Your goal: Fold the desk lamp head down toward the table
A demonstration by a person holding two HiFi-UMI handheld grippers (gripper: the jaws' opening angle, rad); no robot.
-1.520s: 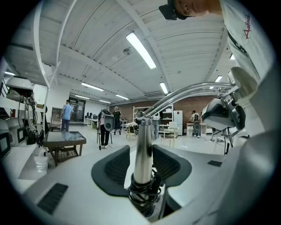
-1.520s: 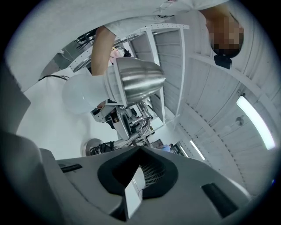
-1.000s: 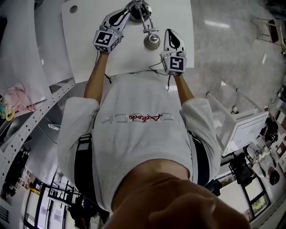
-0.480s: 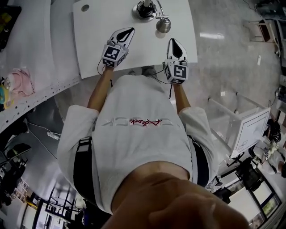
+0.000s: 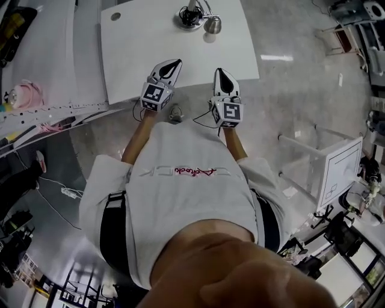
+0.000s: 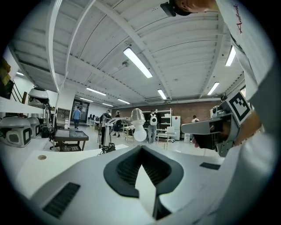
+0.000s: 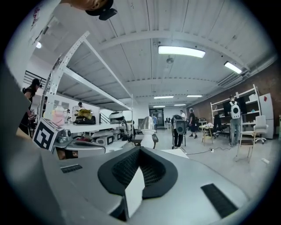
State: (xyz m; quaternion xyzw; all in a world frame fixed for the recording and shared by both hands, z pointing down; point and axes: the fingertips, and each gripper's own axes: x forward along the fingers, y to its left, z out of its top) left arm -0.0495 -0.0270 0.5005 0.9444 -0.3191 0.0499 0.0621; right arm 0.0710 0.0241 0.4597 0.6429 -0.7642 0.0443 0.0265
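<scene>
A silver desk lamp (image 5: 191, 14) stands at the far edge of the white table (image 5: 144, 42). Its arm is folded, and its head (image 5: 212, 24) hangs low over the tabletop. In the left gripper view the head (image 6: 138, 126) points down with its white bulb showing. The right gripper view shows it (image 7: 148, 127) straight ahead. My left gripper (image 5: 174, 62) and right gripper (image 5: 220, 72) hover side by side over the table's near edge, well short of the lamp. Both are shut with nothing between the jaws (image 6: 141, 149) (image 7: 140, 151).
A round cable hole (image 5: 115, 16) sits in the table's far left corner. A white perforated shelf rack (image 5: 54, 111) with a pink item (image 5: 27, 93) runs along the left. A white-framed cart (image 5: 340, 171) stands on the floor at the right. People walk in the background.
Both grippers have pulled back from the lamp toward the table's near edge. A second ago the left gripper was at the lamp's arm; now it is well apart from it.
</scene>
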